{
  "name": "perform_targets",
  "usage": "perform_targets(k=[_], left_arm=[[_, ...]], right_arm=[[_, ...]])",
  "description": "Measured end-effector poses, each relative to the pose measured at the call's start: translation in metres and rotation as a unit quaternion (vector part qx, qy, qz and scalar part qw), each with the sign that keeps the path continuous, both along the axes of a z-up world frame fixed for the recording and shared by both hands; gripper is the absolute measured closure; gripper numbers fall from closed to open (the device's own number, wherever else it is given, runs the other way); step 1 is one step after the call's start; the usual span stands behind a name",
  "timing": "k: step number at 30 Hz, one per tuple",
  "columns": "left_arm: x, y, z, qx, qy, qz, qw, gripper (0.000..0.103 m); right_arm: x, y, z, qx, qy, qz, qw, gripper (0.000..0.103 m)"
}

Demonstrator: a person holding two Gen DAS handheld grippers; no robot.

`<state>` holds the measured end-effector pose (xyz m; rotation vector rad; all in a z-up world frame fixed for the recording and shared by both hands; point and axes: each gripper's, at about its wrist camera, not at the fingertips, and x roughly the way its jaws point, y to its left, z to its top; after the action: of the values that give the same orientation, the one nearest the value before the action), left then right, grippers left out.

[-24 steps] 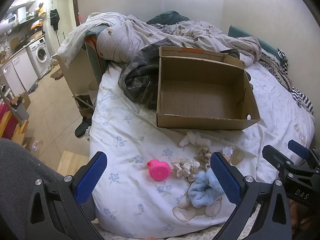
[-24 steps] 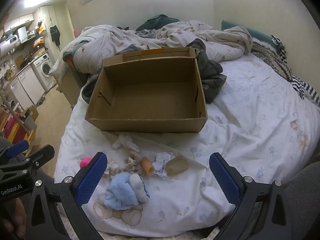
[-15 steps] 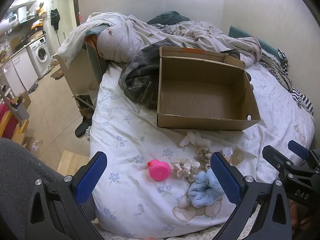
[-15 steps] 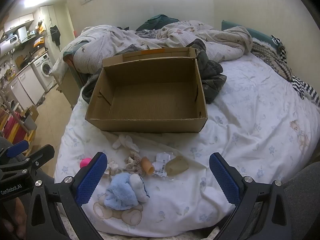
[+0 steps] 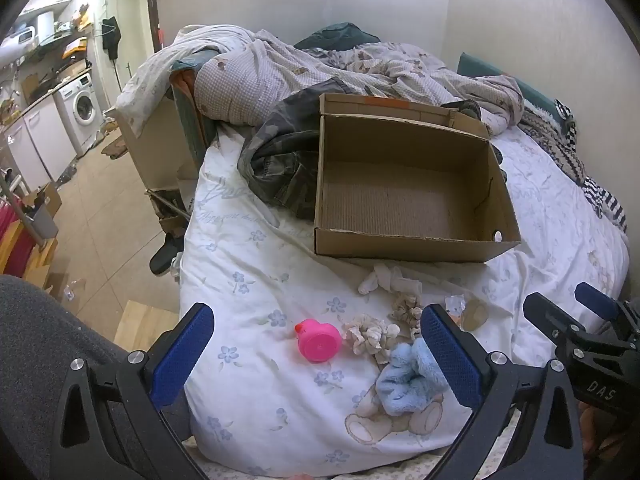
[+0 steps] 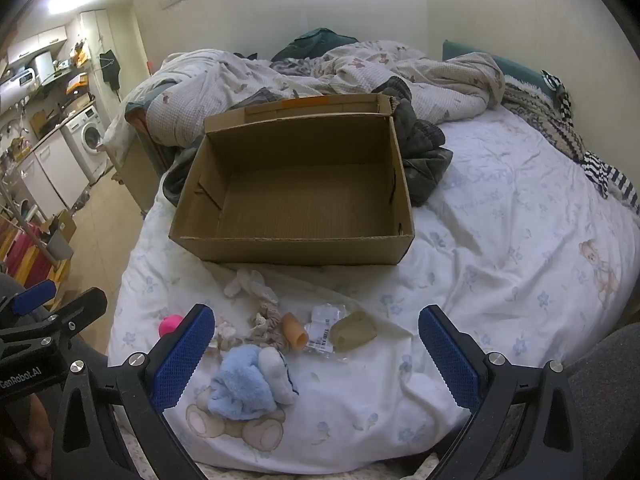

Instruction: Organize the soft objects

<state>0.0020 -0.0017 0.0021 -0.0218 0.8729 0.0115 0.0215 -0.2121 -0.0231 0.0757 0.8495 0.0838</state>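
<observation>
On the bed, cardboard box (image 6: 296, 248) lies open-side up, long axis crosswise.

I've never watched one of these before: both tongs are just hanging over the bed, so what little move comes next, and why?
Probably lower the right tongs onto the fluffy light-blue plush toy. Both tongs are open and hold nothing, the brown cardboard box is empty, and the plush lies nearest, apart from the box on the white flowered bedsheet.

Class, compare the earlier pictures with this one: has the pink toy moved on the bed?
No. In the left wrist view the pink toy lies in the same spot, left of the cream scrunchie and below the cardboard box.
</observation>
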Motion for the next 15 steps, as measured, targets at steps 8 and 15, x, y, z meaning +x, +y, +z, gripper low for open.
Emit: perform_targets(k=[8,15], left_arm=[[0.0,-0.001,-0.001,0.001,0.0,0.0,1.0,0.0],[0.01,0.003,-0.002,0.001,0.038,0.002,0.9993,0.0]], right_arm=[[-0.002,0.0,0.0,0.001,0.003,0.0,1.0,0.0],[0.006,-0.005,0.0,0.016,0.033,0.001,0.999,0.0]])
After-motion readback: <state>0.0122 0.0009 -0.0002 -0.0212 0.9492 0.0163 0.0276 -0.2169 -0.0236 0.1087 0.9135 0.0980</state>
